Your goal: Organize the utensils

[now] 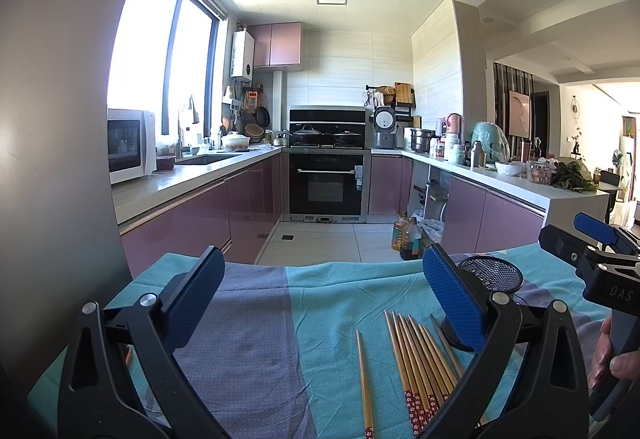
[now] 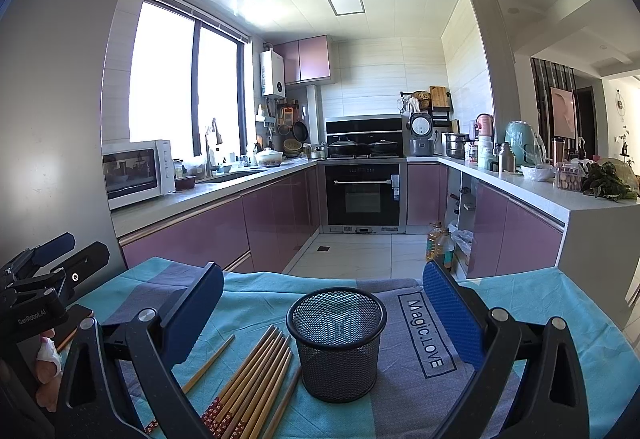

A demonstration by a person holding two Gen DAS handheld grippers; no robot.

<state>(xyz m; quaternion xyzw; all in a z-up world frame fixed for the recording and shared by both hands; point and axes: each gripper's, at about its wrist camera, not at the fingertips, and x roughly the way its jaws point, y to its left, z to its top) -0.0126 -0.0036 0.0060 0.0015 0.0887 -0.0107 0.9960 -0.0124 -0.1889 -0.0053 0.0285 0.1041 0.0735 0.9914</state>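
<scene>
Several wooden chopsticks (image 1: 420,359) with red patterned ends lie side by side on the teal and grey cloth (image 1: 248,339); one lone chopstick (image 1: 364,383) lies a little to their left. A black mesh holder (image 2: 338,343) stands upright and empty just right of the chopsticks (image 2: 256,379). My left gripper (image 1: 320,303) is open above the cloth, with the chopsticks near its right finger and the mesh holder (image 1: 494,273) partly hidden behind that finger. My right gripper (image 2: 324,315) is open, and the holder stands between its fingers without touching them. Each gripper shows at the edge of the other's view.
The cloth-covered table (image 2: 540,303) ends ahead, with tiled floor beyond. Oil bottles (image 2: 440,245) stand on the floor by the purple cabinets. A grey fridge wall (image 1: 52,159) rises close on the left. A person's hand (image 1: 612,355) holds the right gripper's handle.
</scene>
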